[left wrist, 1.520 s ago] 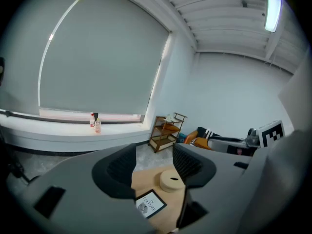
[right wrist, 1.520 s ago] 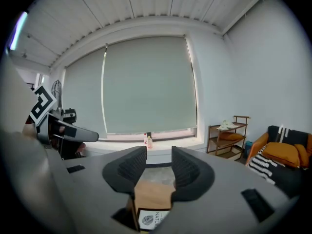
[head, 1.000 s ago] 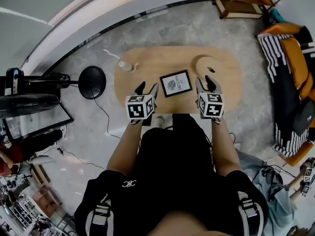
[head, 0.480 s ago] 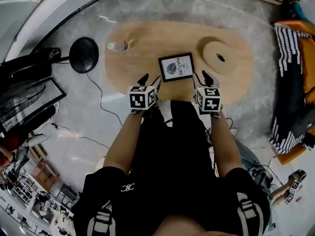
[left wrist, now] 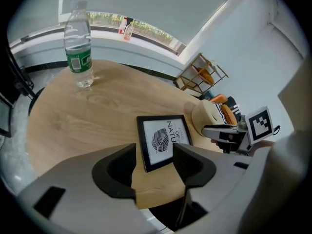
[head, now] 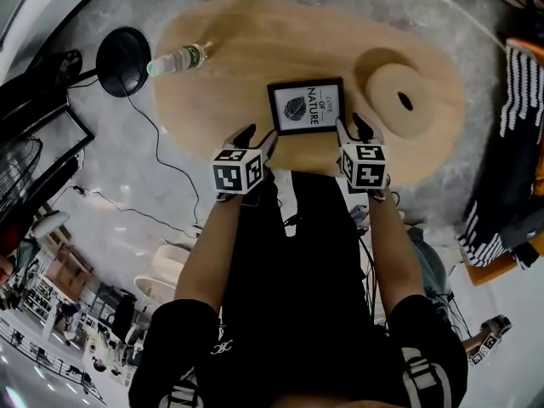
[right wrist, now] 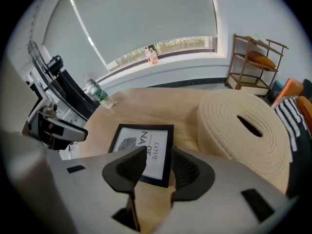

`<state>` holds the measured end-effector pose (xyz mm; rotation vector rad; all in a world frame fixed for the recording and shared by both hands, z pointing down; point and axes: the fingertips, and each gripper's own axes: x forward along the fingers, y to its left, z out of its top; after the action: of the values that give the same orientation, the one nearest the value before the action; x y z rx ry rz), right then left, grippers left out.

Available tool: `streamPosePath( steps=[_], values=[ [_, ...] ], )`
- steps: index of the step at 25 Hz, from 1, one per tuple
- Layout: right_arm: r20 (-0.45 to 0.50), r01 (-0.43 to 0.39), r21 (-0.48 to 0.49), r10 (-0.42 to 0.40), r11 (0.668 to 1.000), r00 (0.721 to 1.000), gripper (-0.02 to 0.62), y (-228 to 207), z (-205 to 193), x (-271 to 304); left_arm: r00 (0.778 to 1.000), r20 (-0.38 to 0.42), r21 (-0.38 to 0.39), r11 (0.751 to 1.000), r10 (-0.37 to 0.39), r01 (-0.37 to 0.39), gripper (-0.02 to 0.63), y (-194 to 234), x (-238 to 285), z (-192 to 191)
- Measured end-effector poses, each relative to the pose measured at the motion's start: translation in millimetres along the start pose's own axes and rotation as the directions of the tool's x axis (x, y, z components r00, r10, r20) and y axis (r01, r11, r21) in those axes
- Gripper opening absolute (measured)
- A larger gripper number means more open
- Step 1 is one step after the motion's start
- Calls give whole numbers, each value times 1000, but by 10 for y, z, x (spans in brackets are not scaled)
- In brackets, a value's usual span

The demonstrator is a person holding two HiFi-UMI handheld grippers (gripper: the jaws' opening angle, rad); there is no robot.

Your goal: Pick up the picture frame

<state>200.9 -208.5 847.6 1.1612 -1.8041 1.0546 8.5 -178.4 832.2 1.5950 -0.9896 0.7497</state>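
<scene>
Tabletop (head: 238, 58), left claw (head: 257, 136), right claw (head: 350, 126) flanking picture frame (head: 306, 106), jaws apart

We see a wooden table (head: 229, 49) with a water bottle (head: 177, 59) standing upright at its ten o'clock edge and a coiled beige disc (head: 408, 100) at three o'clock. On the floor at nine o'clock sits a black round base (head: 122, 50).

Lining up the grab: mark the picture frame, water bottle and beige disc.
picture frame (head: 306, 106), head view, middle of the print.
water bottle (left wrist: 78, 62), left gripper view, green label.
beige disc (right wrist: 224, 126), right gripper view, top beside slot.
</scene>
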Motion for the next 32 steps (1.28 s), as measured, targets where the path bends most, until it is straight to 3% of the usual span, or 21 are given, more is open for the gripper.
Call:
streamPosePath(
  steps=[5, 10, 15, 22, 27, 32],
  values=[
    [-47, -7, -29, 5, 1000, 999, 152, -154, -96, 467, 999, 36, -31, 999, -16, 17, 235, 183, 451, 32],
    [-66, -14, -22, 12, 1000, 998, 133, -286, -135, 750, 995, 58, -124, 989, -79, 86, 235, 272, 672, -29],
    [-92, -15, -35, 12, 999, 996, 124, -312, -220, 900, 998, 32, -58, 996, -62, 64, 235, 354, 742, -59],
    [-96, -14, -63, 8, 998, 995, 104, -278, -230, 924, 994, 46, -69, 992, -101, 104, 235, 358, 854, -97],
    [-168, -58, 59, 67, 997, 984, 89, -305, -258, 972, 995, 43, -79, 992, -94, 97, 235, 414, 878, -80],
    [-139, -138, 135, 156, 981, 978, 89, -318, -275, 972, 996, 26, -90, 992, -90, 92, 235, 415, 871, -80]
  ],
)
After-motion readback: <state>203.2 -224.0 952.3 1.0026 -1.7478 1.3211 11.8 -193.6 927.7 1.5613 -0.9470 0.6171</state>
